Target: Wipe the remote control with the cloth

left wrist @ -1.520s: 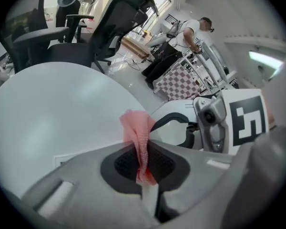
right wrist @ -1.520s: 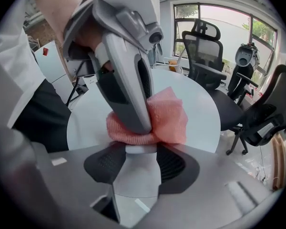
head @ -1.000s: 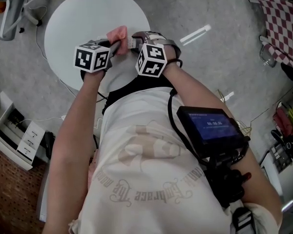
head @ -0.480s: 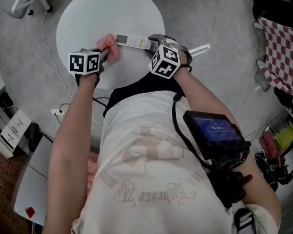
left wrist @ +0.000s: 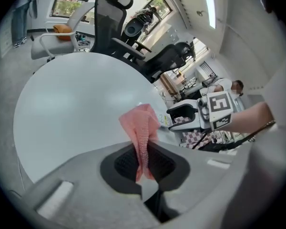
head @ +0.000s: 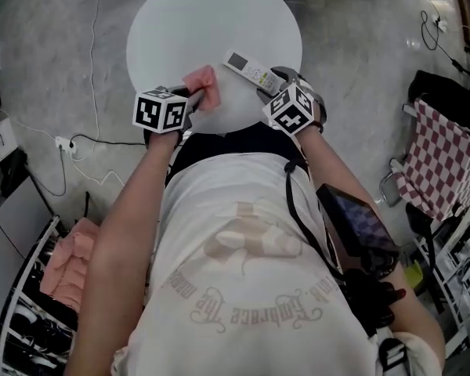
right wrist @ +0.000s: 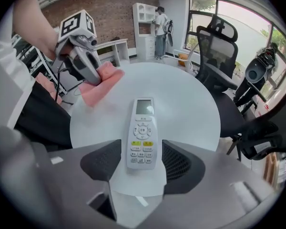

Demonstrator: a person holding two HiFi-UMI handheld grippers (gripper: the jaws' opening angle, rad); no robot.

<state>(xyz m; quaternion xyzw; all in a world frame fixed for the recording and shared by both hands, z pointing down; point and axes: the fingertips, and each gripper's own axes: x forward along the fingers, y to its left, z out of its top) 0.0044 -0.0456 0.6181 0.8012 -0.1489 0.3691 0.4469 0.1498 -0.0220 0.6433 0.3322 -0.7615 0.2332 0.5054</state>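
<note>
A white remote control (head: pixel 250 70) lies flat on the round white table (head: pixel 188 22), buttons up. My right gripper (head: pixel 268 84) stands over its near end. The jaws are opening: the remote (right wrist: pixel 142 132) sits between the pads with a gap on each side, so my right gripper (right wrist: pixel 140 161) does not grip it. My left gripper (head: pixel 194 98) is shut on a pink cloth (head: pixel 202 84), to the left of the remote and apart from it. In the left gripper view the cloth (left wrist: pixel 143 125) hangs pinched in that gripper (left wrist: pixel 143 159).
Black office chairs (right wrist: pixel 219 42) stand beyond the table's far side. A cable (head: pixel 86 139) runs over the floor at the left. A rack with pink cloths (head: pixel 63 261) is at lower left, a checkered cloth (head: pixel 439 155) at right.
The left gripper has drawn the pink cloth away from the remote, to the left. The right jaws have widened, and the remote now rests on the table.
</note>
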